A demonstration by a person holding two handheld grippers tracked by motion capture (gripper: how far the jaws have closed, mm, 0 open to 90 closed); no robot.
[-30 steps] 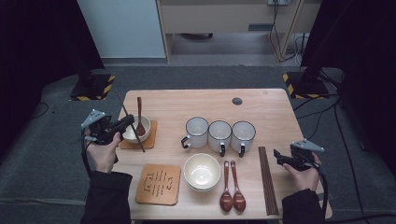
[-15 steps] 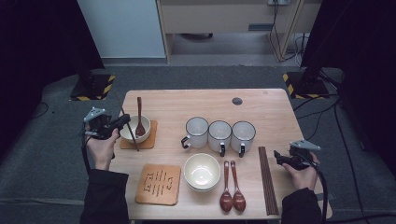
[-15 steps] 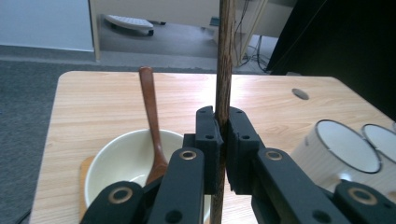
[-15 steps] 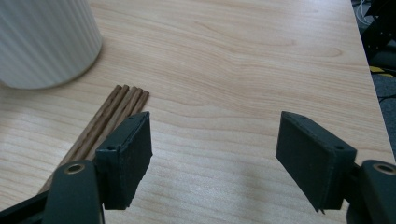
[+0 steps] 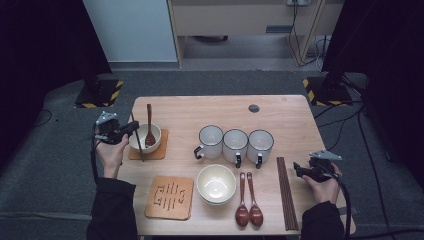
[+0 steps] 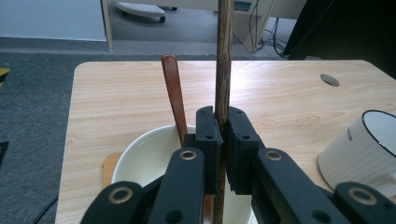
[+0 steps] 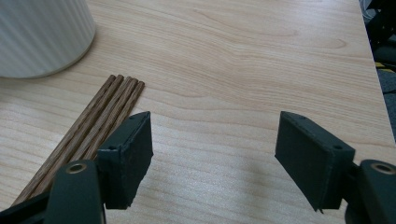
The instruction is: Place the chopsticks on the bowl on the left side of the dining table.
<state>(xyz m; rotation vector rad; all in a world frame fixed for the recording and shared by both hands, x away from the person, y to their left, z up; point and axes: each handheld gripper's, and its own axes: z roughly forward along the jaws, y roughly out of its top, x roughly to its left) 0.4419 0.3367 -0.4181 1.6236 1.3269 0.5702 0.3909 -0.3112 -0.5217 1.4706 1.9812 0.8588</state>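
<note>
Chopstick (image 6: 223, 56) upright in left tongs (image 6: 223, 140) — over bowl (image 6: 140, 156), right tongs (image 7: 212, 154) agape

- High view: table (image 5: 280, 115) evenly lit from above; surroundings at both sides fall to near black. Picture soft, low in detail.
- Left gripper view: bright glare patch on the tabletop behind the chopstick (image 6: 223, 56); nearest gripper parts at the bottom edge slightly blurred.
- Right gripper view: even, diffuse light; soft shadow on the wood between the jaws; wood grain sharp.
</note>
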